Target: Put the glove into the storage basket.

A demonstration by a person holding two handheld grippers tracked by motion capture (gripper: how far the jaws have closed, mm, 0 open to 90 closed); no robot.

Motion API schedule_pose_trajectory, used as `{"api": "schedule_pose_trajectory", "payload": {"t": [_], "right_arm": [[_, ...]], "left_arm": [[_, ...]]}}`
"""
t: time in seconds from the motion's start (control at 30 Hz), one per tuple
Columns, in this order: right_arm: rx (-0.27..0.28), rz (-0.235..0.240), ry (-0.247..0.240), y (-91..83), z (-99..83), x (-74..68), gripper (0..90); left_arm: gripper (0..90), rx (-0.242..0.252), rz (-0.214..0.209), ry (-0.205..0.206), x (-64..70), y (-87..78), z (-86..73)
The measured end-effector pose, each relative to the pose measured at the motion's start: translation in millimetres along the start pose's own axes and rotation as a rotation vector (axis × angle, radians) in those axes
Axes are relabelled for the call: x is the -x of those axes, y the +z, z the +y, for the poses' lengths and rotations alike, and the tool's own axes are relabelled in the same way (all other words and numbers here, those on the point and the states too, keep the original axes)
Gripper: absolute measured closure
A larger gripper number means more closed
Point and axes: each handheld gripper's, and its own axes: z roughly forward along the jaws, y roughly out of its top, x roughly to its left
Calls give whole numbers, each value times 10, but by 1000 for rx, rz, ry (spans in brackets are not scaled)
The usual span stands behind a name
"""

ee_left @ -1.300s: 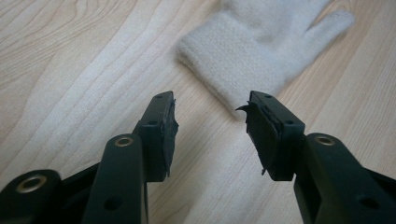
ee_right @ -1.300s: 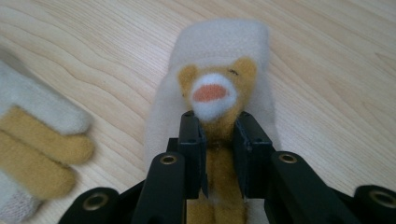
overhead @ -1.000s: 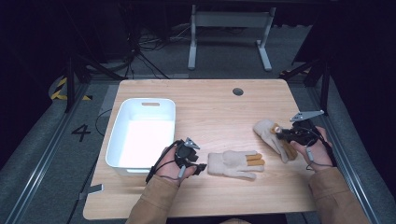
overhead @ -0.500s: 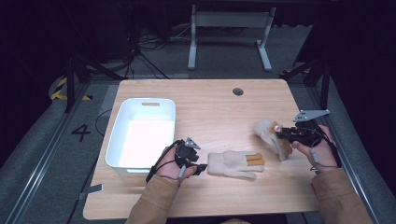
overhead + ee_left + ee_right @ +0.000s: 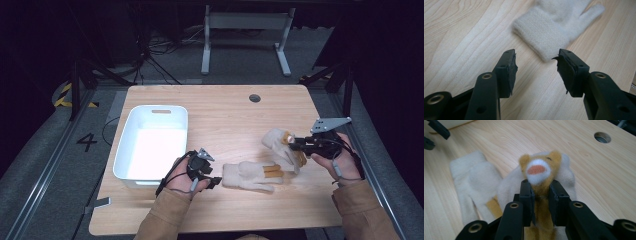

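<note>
A cream knitted glove (image 5: 250,176) with tan fingers lies flat near the table's front edge; its cuff (image 5: 541,41) sits just beyond my left gripper (image 5: 536,67), whose jaws stand open and hold nothing. That left gripper (image 5: 212,181) rests on the table just left of the cuff. A second cream glove (image 5: 281,146) with a tan animal face hangs lifted off the table at the right. My right gripper (image 5: 294,144) is shut on this animal-face glove (image 5: 540,173), pinching the tan part below the face. The flat glove (image 5: 474,182) lies behind it.
A white rectangular bin (image 5: 152,145) stands on the left half of the wooden table (image 5: 225,115). A round cable hole (image 5: 254,98) is at the back right. The floor beyond holds a metal stand and cables.
My right gripper has lifted the animal-face glove off the table and raised it slightly up and to the right. The left gripper and the flat glove have stayed put.
</note>
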Motion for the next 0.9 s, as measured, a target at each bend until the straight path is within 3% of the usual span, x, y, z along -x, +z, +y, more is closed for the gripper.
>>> {"api": "schedule_pose_trajectory", "payload": {"t": [0.33, 0.67, 0.9], "right_arm": [[23, 94, -89, 25, 149, -162, 750], [26, 177, -169, 113, 279, -317, 750], [27, 226, -200, 170, 327, -386, 749]], "left_arm": [[502, -2, -1, -4, 0, -33, -50], [495, -9, -29, 23, 32, -87, -92], [495, -8, -21, 15, 26, -104, -116]]}}
